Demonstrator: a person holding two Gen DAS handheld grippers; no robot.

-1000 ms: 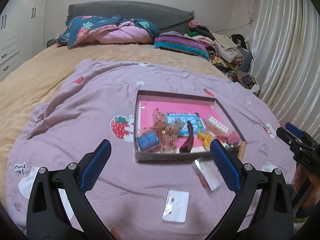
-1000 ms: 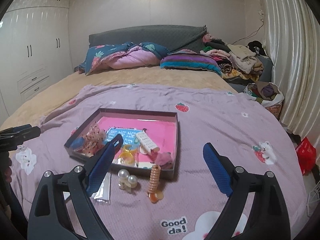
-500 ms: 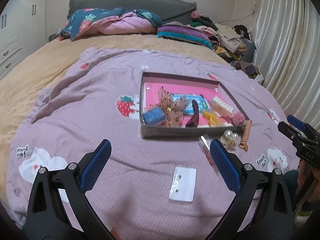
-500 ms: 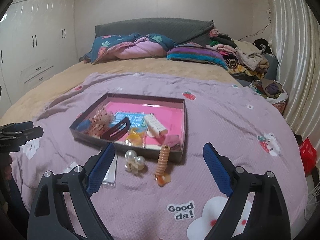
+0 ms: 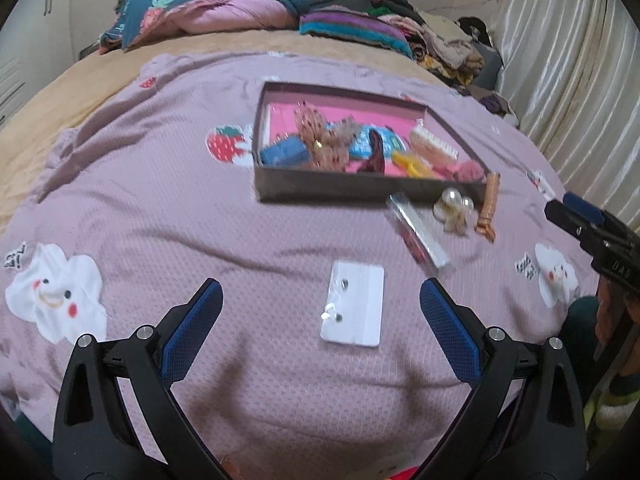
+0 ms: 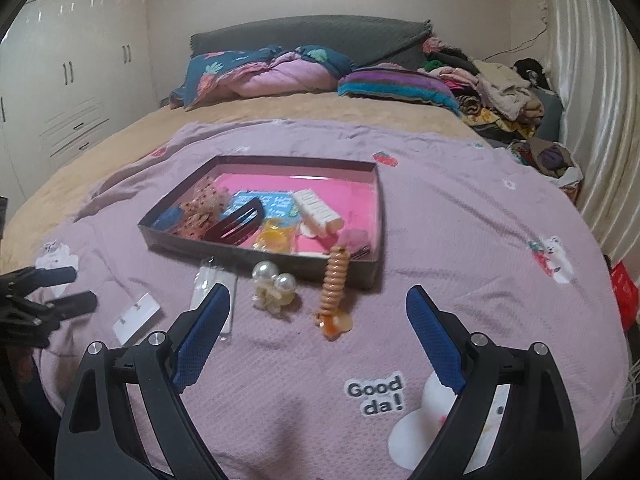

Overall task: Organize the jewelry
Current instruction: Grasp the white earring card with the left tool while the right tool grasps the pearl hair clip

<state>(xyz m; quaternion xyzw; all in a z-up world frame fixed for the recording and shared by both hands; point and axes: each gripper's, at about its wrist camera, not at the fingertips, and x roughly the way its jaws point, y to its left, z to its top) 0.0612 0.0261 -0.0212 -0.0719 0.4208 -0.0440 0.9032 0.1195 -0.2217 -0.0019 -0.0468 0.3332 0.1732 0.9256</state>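
Pink-lined tray (image 6: 376,216) already holds several hair pieces; at its six o'clock, we see a pearl clip (image 6: 274,286), orange spiral clip (image 6: 334,288), earring card (image 5: 354,308) and probably a wrapped packet (image 5: 418,226) waiting. Left gripper (image 5: 320,324) and right gripper (image 6: 316,334) gape empty.

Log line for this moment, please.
left gripper: jaws open, over earring card | right gripper: jaws open, empty | tray: part-filled
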